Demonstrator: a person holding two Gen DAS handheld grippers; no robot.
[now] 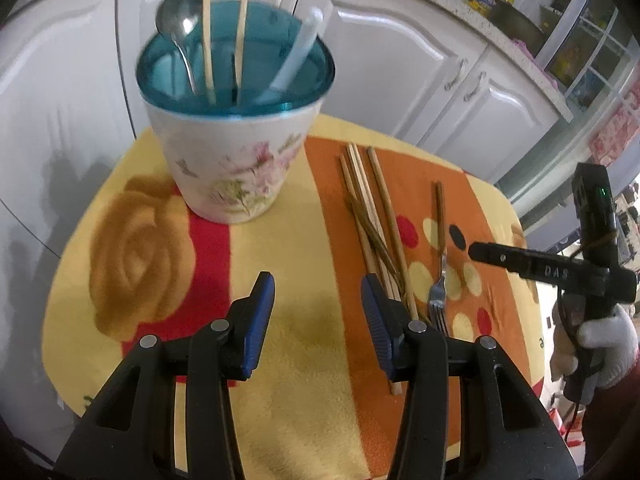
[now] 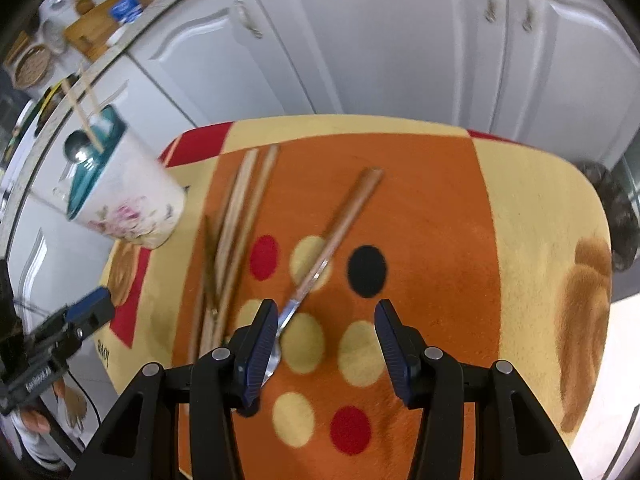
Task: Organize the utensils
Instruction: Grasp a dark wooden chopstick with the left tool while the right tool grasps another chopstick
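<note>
Closest to the left wrist camera, the left gripper (image 1: pixel 318 312) hangs over the yellow stretch of the blanket-covered worktop (image 1: pixel 288 360), its jaws released with nothing between them. Just beside its right-hand blue pad lie the near ends of the loose chopsticks (image 1: pixel 374 216), a crossed bundle on the orange stripe. Next to them the fork (image 1: pixel 439 276) rests with its tines toward the camera and its wooden handle pointing away.

From the right wrist view, the right gripper (image 2: pixel 326 344) hovers over the spotted part of the cloth, jaws apart and gripping nothing; the fork's metal end runs under its left-hand pad. A gloved hand (image 1: pixel 608 340) holds this tool.

Farther back stands the floral holder (image 1: pixel 236 152) with a teal insert, upright, containing a metal spoon (image 1: pixel 180 20), two chopsticks (image 1: pixel 224 32) and a white utensil (image 1: pixel 298 52). White cabinet doors (image 1: pixel 400 60) rise behind.
</note>
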